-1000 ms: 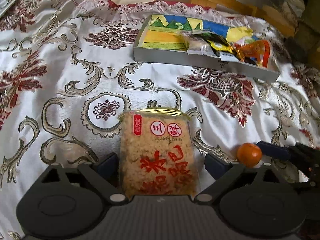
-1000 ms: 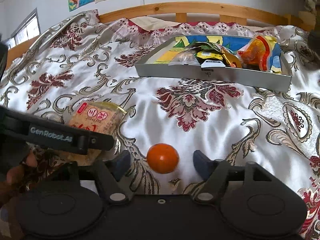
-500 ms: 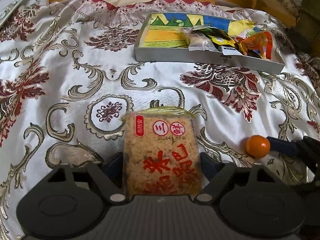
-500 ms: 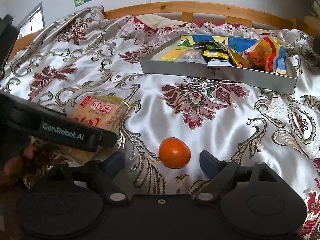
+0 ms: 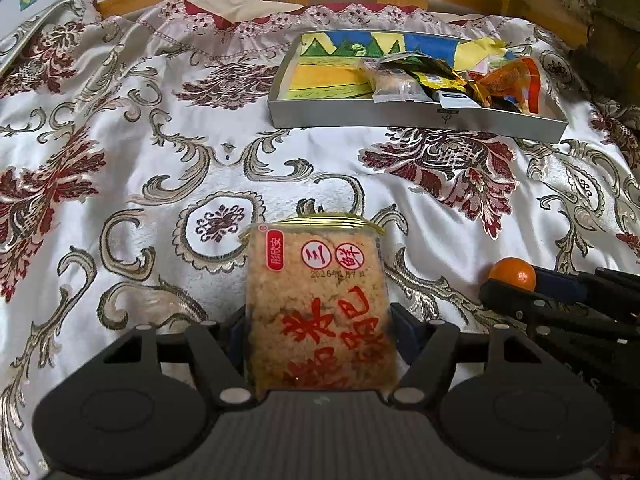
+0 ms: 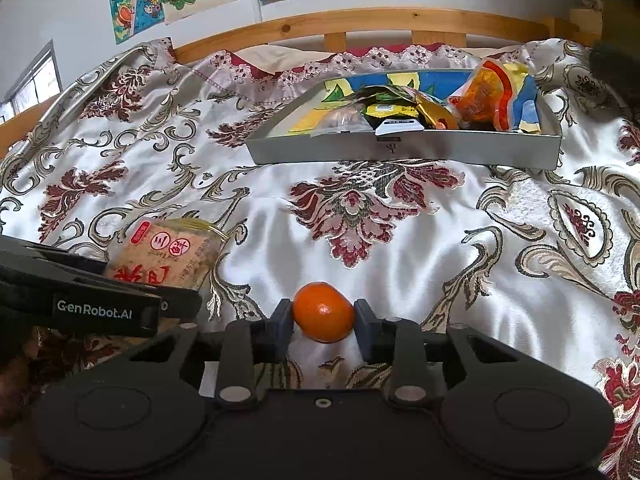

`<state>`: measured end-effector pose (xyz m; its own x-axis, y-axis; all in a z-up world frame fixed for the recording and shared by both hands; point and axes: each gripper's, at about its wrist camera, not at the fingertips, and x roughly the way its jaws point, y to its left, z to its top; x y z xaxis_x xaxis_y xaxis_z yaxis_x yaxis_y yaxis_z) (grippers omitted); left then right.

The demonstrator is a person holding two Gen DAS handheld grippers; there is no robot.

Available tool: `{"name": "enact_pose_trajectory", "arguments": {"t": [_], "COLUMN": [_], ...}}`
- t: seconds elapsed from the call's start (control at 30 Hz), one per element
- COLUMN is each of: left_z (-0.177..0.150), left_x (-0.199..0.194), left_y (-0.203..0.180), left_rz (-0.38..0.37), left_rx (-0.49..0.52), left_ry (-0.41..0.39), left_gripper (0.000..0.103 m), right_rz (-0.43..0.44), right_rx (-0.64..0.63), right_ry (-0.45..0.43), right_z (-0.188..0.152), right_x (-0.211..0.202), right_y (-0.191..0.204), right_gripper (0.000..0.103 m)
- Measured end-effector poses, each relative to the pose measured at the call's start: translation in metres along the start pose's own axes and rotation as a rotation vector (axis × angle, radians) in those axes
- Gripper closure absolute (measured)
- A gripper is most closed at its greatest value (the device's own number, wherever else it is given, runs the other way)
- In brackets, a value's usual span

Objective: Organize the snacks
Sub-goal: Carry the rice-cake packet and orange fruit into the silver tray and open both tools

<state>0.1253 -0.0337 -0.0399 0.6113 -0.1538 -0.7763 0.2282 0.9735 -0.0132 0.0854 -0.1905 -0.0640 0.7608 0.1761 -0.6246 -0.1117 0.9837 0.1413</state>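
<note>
On the bed, near the cameras, the left gripper [image 5: 320, 332] is closing on a flat rice-cake packet [image 5: 320, 308], pads at its two long edges. The packet looks light, crinkly and brittle inside, so the edges seem right. The right gripper [image 6: 323, 322] is closing too, pads touching a small orange [image 6: 323, 312] (round, slick, likely to roll). The far tray [image 6: 400, 152] holds mixed snack packets [image 6: 492, 96].

Ahead of me, open bedspread [image 5: 280, 160] up to the tray [image 5: 400, 120], its right half crowded with packets [image 5: 440, 80].
</note>
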Motion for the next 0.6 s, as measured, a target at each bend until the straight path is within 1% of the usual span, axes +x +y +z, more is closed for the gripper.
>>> {"name": "enact_pose_trajectory", "arguments": {"t": [0.07,0.2,0.43,0.6], "left_z": [-0.002,-0.007,-0.012,-0.013], "left_x": [-0.003,-0.014,-0.032,-0.049], "left_y": [-0.002,-0.002,-0.004,-0.010], "left_rz": [0.005,-0.013,-0.027,-0.039], "left_rx": [-0.005,-0.049,-0.095,-0.128], "left_ry": [0.002,0.000,-0.005,-0.053], "left_gripper": [0.030,0.030,0.030,0.030], "right_rz": [-0.002,-0.010,-0.014,-0.017], "right_rx": [-0.008,-0.029,-0.016,-0.022], "right_ry": [-0.001,-0.008,-0.051,-0.086], "right_z": [0.000,0.000,0.002,0.006], "right_x": [-0.001,-0.009,-0.030,-0.039], "right_y": [0.002,0.006,0.008,0.010], "right_gripper": [0.068,0.069,0.069,0.069]}}
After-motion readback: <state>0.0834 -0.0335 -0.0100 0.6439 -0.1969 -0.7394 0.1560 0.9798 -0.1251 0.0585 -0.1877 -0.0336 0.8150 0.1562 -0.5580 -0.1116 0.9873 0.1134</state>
